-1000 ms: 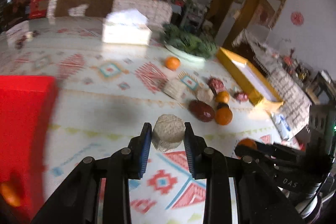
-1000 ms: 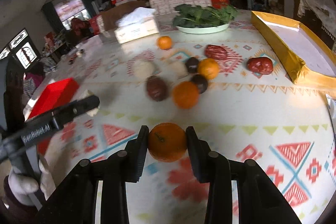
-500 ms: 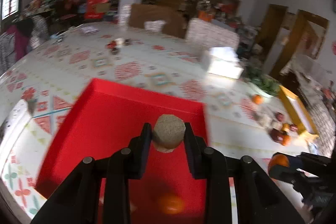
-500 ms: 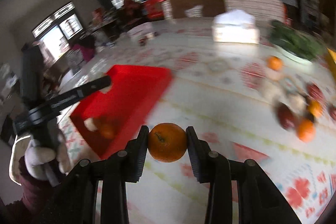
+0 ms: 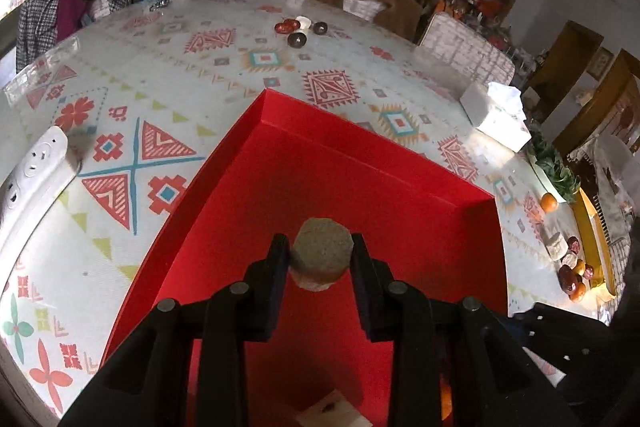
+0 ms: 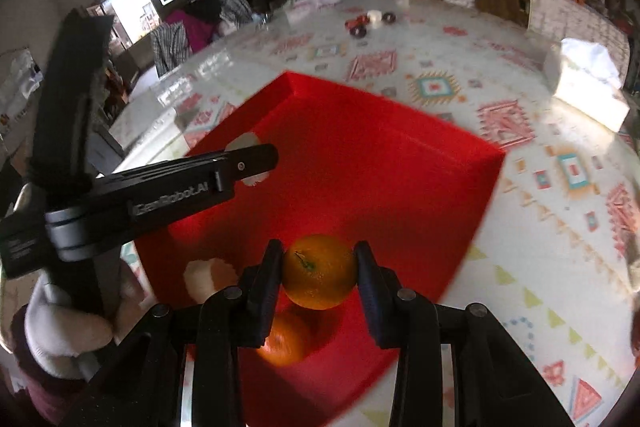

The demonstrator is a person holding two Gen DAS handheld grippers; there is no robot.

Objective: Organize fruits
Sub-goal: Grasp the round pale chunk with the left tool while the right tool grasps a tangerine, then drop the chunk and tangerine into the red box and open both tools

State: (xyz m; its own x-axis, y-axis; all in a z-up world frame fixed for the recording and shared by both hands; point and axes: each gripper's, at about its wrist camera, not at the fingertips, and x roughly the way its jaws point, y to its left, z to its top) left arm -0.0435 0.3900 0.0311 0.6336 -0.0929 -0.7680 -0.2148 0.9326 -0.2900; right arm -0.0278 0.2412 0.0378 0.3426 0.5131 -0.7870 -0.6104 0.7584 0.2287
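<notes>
Above red tray [image 6: 400, 147], gripper-held orange [image 6: 319, 271]

The red tray [image 5: 360, 187] is bare across its far half, in the middle of the left wrist view. Its near end is crowded: an orange [image 6: 286, 341] and a pale fruit [image 6: 208, 277] lie low in the right wrist view, and the left hand-held gripper [image 6: 252, 159] reaches in from the left.

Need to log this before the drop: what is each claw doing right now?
Left claw: closed on the pale round fruit, over the red tray.
Right claw: closed on the orange.
</notes>
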